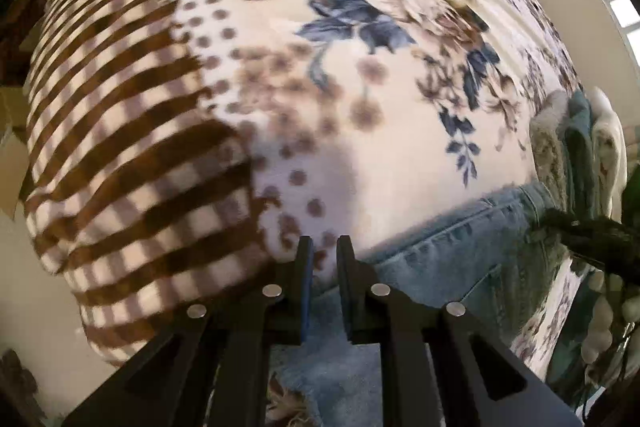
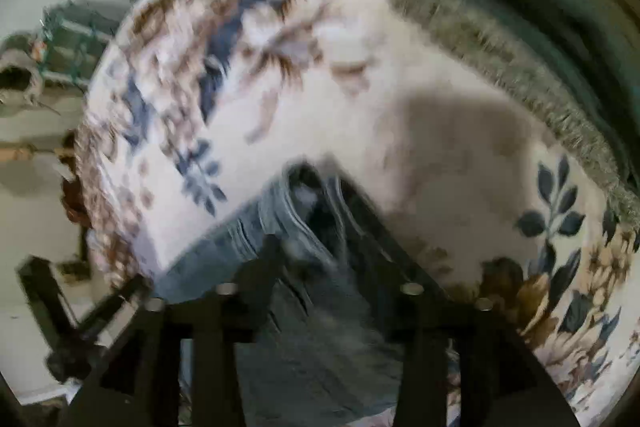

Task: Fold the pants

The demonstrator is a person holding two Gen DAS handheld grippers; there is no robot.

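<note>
Light blue denim pants point(image 1: 452, 259) lie on a cream floral blanket point(image 1: 360, 107). In the left wrist view my left gripper point(image 1: 324, 247) sits above the pants' near edge, its jaws a narrow gap apart with blanket showing between them. A frayed hem point(image 1: 292, 395) hangs below it. In the right wrist view, which is blurred by motion, my right gripper point(image 2: 310, 227) has its jaws around the bunched waistband point(image 2: 296, 203) of the pants point(image 2: 320, 347). The other gripper point(image 1: 592, 239) shows dark at the right of the left wrist view.
The blanket has a brown checked section point(image 1: 132, 155) on the left. A grey fringed green throw point(image 2: 500, 39) lies at the blanket's far right, also seen in the left wrist view point(image 1: 568, 147). Pale floor point(image 2: 36, 187) and clutter lie beyond the bed's left edge.
</note>
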